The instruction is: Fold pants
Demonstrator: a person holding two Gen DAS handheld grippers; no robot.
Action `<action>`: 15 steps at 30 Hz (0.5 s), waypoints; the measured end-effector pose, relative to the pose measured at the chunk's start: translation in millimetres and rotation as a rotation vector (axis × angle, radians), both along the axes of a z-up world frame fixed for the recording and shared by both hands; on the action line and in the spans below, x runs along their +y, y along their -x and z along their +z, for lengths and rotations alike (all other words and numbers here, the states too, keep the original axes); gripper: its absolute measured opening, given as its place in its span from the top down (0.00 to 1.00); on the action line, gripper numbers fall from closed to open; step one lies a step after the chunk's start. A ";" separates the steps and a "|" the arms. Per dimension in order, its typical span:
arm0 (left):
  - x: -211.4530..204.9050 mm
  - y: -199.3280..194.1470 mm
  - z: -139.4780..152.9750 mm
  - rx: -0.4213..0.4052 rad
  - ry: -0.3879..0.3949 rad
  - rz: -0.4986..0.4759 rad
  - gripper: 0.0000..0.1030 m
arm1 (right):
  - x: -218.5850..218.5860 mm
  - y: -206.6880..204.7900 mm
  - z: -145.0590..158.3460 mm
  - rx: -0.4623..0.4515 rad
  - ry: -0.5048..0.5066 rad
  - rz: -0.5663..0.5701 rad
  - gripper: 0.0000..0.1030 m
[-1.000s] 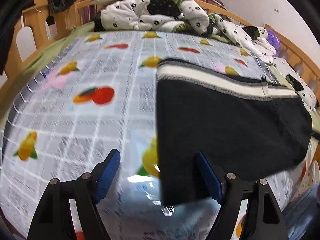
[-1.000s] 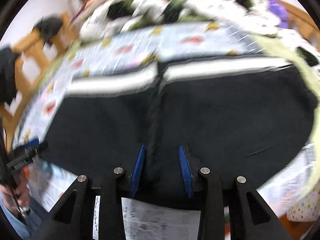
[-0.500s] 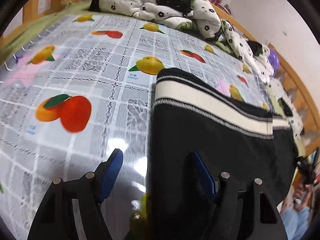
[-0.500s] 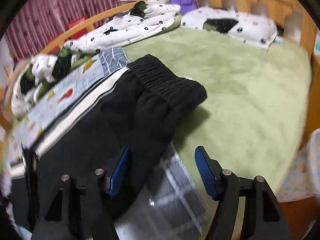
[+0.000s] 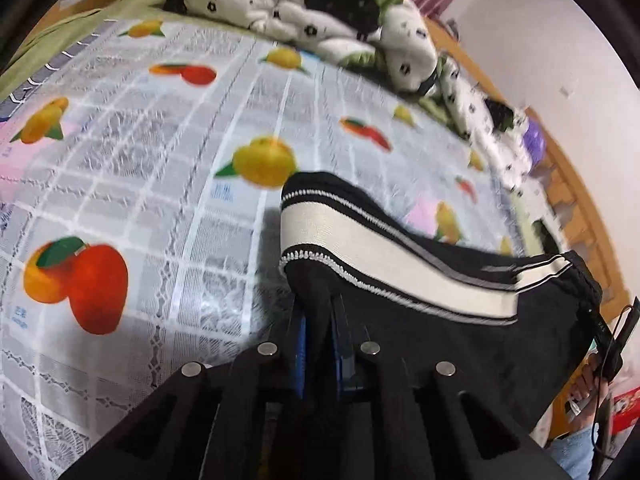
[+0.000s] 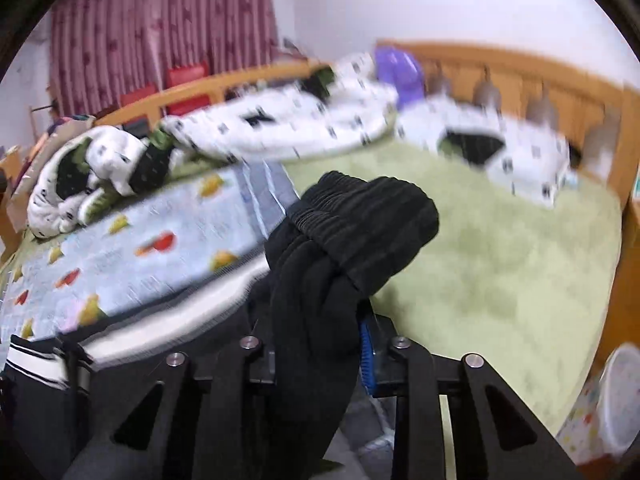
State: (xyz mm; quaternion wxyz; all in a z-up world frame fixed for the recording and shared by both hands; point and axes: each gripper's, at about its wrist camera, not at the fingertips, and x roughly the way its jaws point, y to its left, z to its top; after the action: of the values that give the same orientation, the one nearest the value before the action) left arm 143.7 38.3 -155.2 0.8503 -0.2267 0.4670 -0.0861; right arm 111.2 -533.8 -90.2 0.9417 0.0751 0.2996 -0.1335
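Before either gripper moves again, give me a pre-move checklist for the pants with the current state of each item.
1. Left gripper shut on the pants near the striped end: ok.
2. Right gripper shut on the bunched ribbed end: ok.
3. Fabric between the two grips taut and flat: cannot tell; the middle is blurred.
4. Striped band lying smooth: not ok; it rises off the fruit-print cloth.
5. Layers at the right grip aligned: not ok; they are bunched.
6. Landing area on the green blanket free: ok.
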 end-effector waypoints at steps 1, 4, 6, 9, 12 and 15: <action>2.9 1.0 5.6 -0.010 0.006 -0.001 0.90 | 12.0 -2.2 14.6 -0.022 0.013 0.008 0.75; 20.7 6.7 25.5 -0.047 0.024 0.011 0.91 | 50.4 -2.9 56.3 -0.078 0.047 0.036 0.76; 44.3 11.2 42.0 -0.064 0.023 0.026 0.91 | 77.7 0.4 80.0 -0.108 0.055 0.071 0.77; 89.3 20.0 60.8 -0.073 -0.029 0.076 0.91 | 124.1 1.8 107.2 -0.137 0.002 0.172 0.77; 130.5 28.5 71.2 -0.065 -0.191 0.124 0.90 | 162.3 -1.4 105.9 -0.132 -0.084 0.265 0.77; 161.6 27.4 64.3 -0.030 -0.320 0.151 0.90 | 197.0 -8.7 83.7 -0.089 -0.116 0.328 0.77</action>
State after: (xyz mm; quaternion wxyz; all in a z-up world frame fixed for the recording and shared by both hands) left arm 116.3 199.9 -90.9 0.8864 -0.1215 0.4438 0.0502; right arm 119.8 -336.8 -6.5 0.9573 0.0852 0.2729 0.0427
